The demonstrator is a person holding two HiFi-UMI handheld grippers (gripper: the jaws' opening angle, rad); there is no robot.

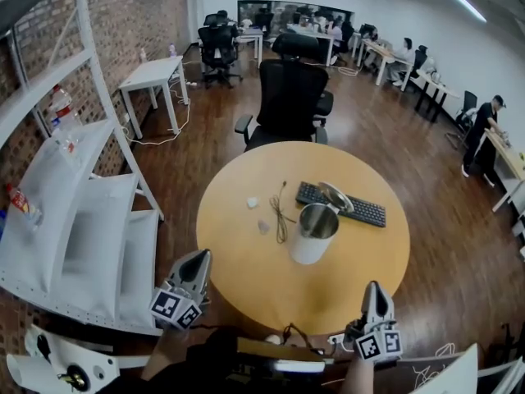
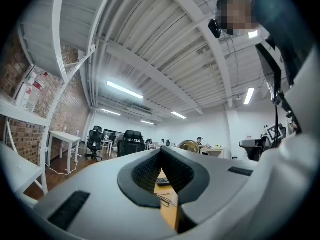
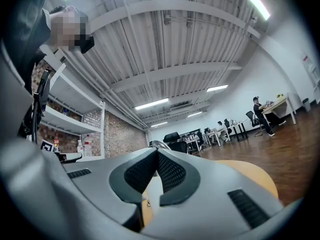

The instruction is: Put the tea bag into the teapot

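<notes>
A steel teapot [image 1: 314, 232] stands mid-table with its hinged lid [image 1: 335, 195] tipped open. Left of it lie a small white tea bag [image 1: 253, 203] and a second pale packet [image 1: 263, 227], both apart from the pot. My left gripper [image 1: 201, 258] hovers off the table's near left edge, shut and empty; its tips meet in the left gripper view [image 2: 160, 151], where the teapot lid [image 2: 189, 145] shows just beyond them. My right gripper [image 1: 374, 287] hangs over the near right edge, also shut on nothing [image 3: 157, 153].
The round wooden table [image 1: 246, 277] also carries a black keyboard [image 1: 340, 203] behind the teapot and a thin looped cable [image 1: 280, 213] between pot and tea bags. A black office chair [image 1: 289, 101] stands at the far side. White shelving [image 1: 78, 236] is on the left.
</notes>
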